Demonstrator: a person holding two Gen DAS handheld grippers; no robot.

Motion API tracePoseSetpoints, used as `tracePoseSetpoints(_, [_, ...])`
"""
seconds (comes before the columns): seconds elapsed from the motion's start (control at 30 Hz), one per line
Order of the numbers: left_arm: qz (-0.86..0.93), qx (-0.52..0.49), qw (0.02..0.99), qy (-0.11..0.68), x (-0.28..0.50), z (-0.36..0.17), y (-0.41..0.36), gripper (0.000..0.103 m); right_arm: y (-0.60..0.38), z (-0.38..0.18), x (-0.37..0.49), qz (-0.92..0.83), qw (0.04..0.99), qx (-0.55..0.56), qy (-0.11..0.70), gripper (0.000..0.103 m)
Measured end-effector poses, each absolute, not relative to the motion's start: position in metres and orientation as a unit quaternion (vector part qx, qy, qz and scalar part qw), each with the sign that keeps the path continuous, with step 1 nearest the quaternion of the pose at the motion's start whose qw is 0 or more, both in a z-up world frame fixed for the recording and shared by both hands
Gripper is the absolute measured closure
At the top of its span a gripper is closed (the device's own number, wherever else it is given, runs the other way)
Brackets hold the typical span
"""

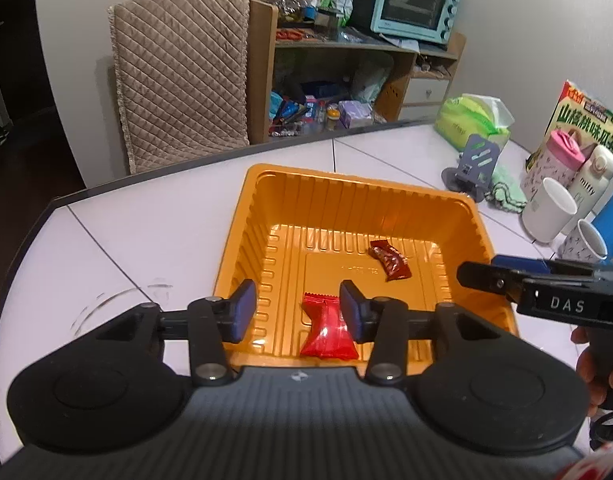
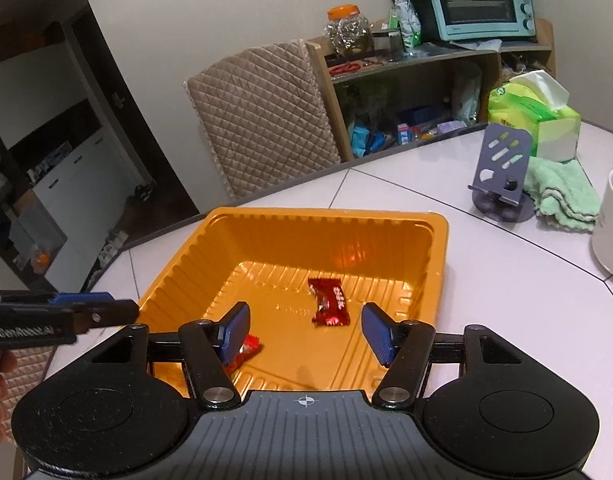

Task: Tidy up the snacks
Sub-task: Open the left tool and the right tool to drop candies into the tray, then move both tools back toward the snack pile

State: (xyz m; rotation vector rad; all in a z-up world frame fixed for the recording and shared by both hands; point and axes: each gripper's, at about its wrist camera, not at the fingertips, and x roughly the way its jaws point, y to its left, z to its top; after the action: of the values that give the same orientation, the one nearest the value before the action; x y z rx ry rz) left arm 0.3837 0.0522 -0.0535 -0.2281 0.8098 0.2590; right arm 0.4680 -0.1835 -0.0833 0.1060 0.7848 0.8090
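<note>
Both the left gripper [image 1: 297,311] and the right gripper [image 2: 305,332] were held parted and empty over the orange tray [image 1: 390,188] on the white tiled table [image 1: 154,236]. Two red snack packets [image 1: 328,334] [image 1: 389,259] lay inside it. Farther right stood mugs [image 1: 548,210], a phone stand [image 2: 502,176] and tissues [image 2: 534,120]; beyond, a quilted chair [image 1: 182,76] and a shelf with an oven [image 1: 416,8].

- Tray [image 1: 266,208]: glossy orange plastic, ribbed walls.
- Snack wrappers [image 1: 328,330]: shiny red foil.
- Table [image 1: 146,232]: smooth, pale, tiled.
- Gripper pads [image 2: 376,336]: matt blue, ridged.
</note>
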Motion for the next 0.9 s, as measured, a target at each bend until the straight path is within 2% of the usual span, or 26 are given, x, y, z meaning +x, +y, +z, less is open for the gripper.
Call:
tracePoseSetpoints(0.47, [0.153,-0.126,0.902,0.384,0.311,-0.016,0.034,0.054,-0.241,-0.064,0.421,0.381,0.840,0.086,0.376,0.039])
tracePoseSetpoints(0.9, [0.161,-0.139,0.896,0.390,0.234,-0.011,0.025,0.053,-0.274,-0.050,0.358,0.358,0.843,0.094,0.389,0.037])
